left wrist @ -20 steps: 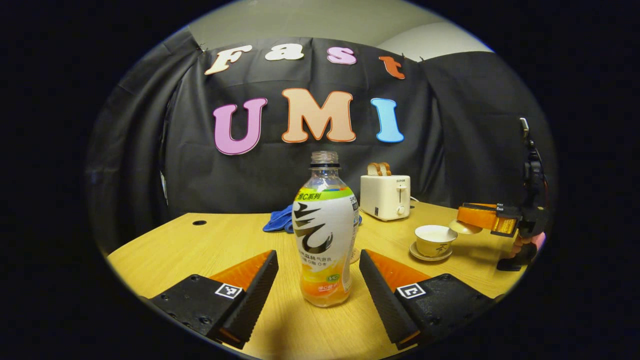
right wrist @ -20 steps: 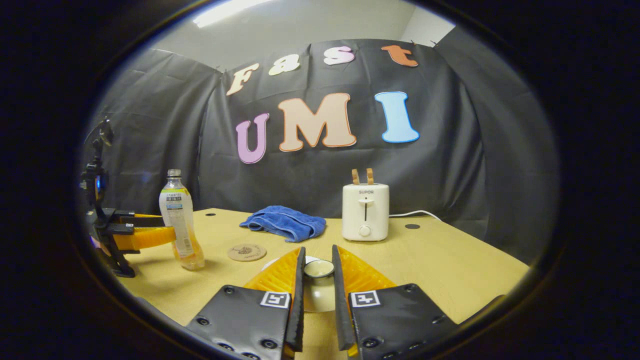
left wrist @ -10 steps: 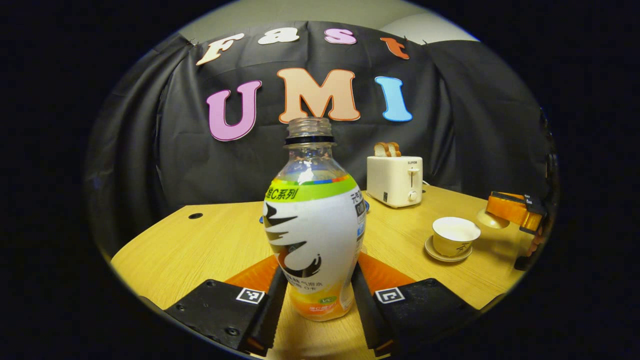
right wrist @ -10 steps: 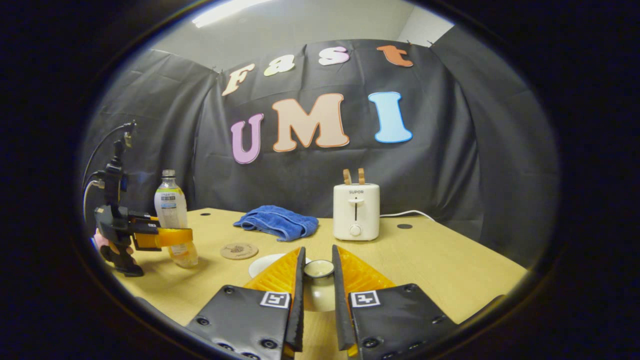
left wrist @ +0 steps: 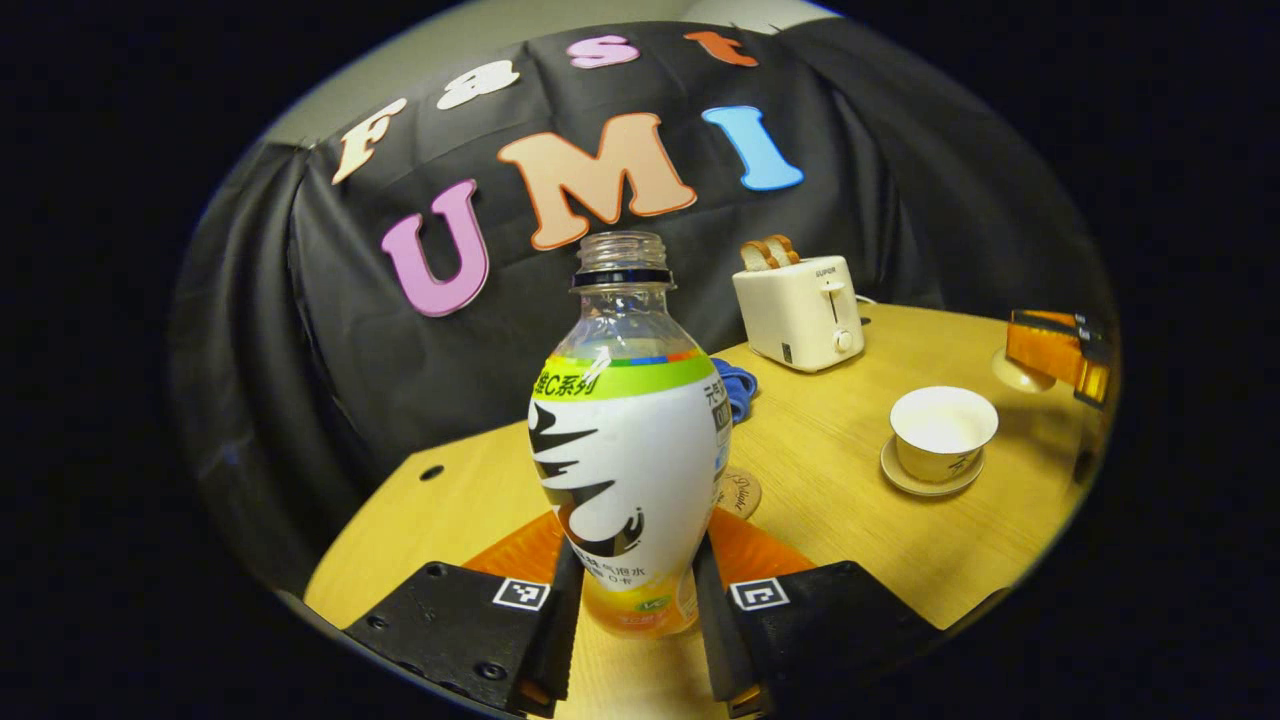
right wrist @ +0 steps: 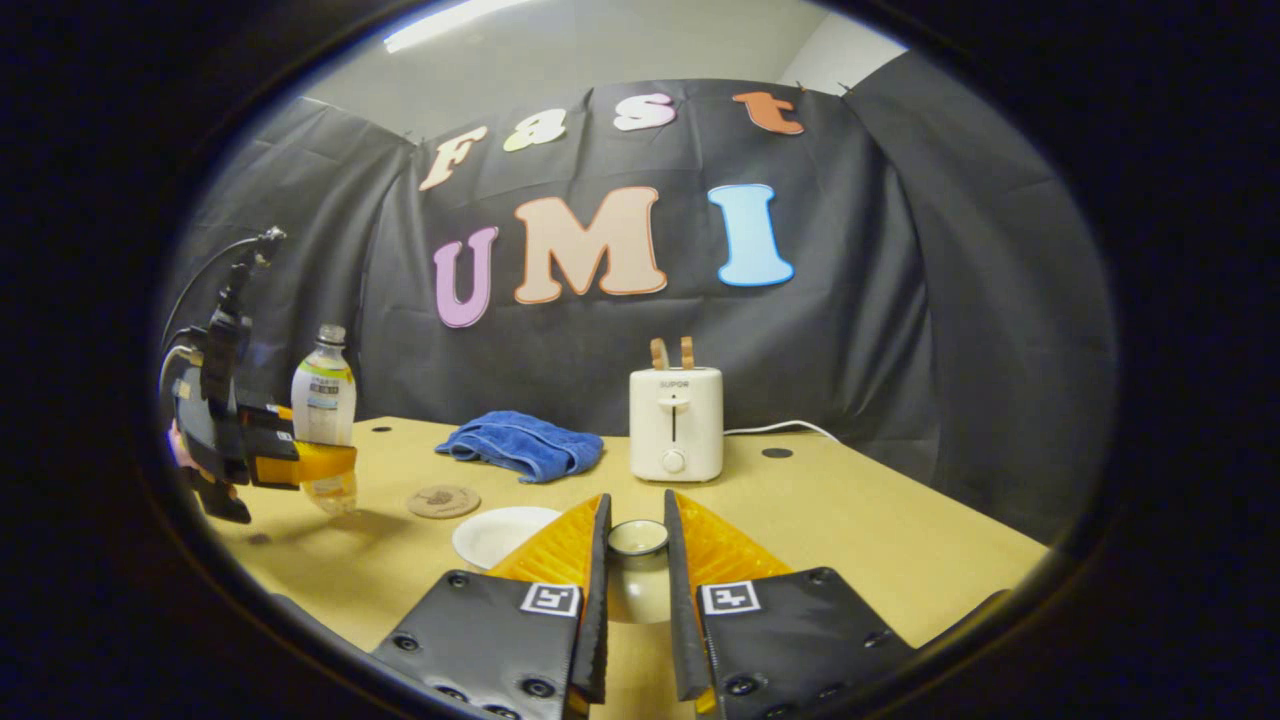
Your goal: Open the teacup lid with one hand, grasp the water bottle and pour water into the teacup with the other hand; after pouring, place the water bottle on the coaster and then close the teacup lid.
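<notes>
Left claw (left wrist: 630,640) grips the bottle (left wrist: 628,460); right claw (right wrist: 636,600) holds the lid (right wrist: 638,540) off; next, pour into the cup (left wrist: 942,432).

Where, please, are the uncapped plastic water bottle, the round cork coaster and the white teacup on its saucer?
water bottle (left wrist: 628,470), left gripper view, label.
coaster (right wrist: 443,500), right gripper view, top face.
teacup (left wrist: 942,433), left gripper view, rim.

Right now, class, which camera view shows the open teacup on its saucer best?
The left gripper view: the white ceramic teacup stands whole and unblocked on its saucer. In the right gripper view its round rim peeks out beside the right tool.
</notes>
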Tool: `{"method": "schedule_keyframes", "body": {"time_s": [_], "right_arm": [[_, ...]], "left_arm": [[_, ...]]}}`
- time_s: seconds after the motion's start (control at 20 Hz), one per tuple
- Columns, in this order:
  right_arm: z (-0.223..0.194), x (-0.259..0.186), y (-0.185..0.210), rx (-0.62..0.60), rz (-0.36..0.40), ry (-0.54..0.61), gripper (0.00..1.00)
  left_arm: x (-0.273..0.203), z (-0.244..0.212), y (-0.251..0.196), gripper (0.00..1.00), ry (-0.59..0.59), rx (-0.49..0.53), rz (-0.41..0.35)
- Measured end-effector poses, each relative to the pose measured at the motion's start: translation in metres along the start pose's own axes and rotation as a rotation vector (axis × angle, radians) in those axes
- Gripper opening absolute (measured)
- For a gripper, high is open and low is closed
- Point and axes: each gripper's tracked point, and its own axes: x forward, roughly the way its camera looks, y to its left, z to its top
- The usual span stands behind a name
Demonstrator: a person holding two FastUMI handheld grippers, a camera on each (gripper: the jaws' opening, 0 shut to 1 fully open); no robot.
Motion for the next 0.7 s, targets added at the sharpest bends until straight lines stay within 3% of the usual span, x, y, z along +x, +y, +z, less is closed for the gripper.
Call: {"method": "schedule_keyframes", "body": {"time_s": [0.3,0.7], "right_arm": [[0.001,0.000,-0.024,0.000,-0.054,-0.002,0.30],[0.000,0.001,-0.032,-0.001,-0.072,-0.002,0.30]], "left_arm": [[0.012,0.034,-0.011,0.51,-0.064,0.519,0.086],[0.032,0.020,-0.045,0.51,-0.027,0.927,0.009]]}}
